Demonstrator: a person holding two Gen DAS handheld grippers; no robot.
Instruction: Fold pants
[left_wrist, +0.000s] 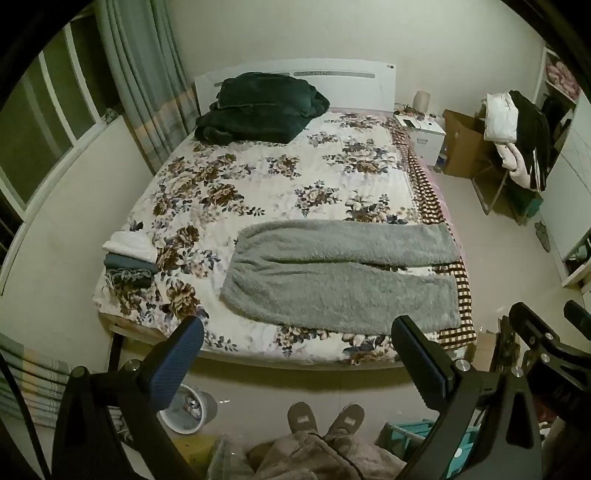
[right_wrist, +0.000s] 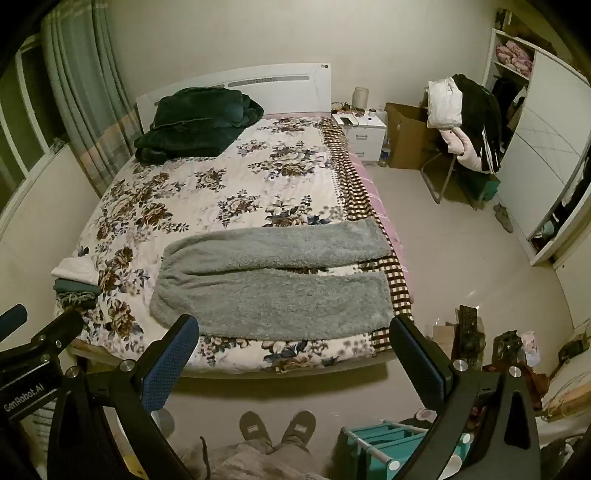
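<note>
Grey fleece pants (left_wrist: 343, 273) lie flat across the near part of the flowered bed (left_wrist: 258, 177), waist to the left, both legs side by side reaching the right edge. They also show in the right wrist view (right_wrist: 273, 284). My left gripper (left_wrist: 297, 338) is open and empty, held above the floor in front of the bed's near edge, apart from the pants. My right gripper (right_wrist: 295, 338) is open and empty too, at the same height to the right of the left one. Part of the right gripper (left_wrist: 546, 336) shows in the left wrist view.
A stack of folded clothes (left_wrist: 129, 258) sits at the bed's near left corner. A dark green blanket (left_wrist: 258, 107) lies by the headboard. A bin (left_wrist: 192, 410) and a teal rack (right_wrist: 391, 443) stand on the floor near the person's slippers (right_wrist: 277, 428). A chair with clothes (right_wrist: 469, 125) stands at right.
</note>
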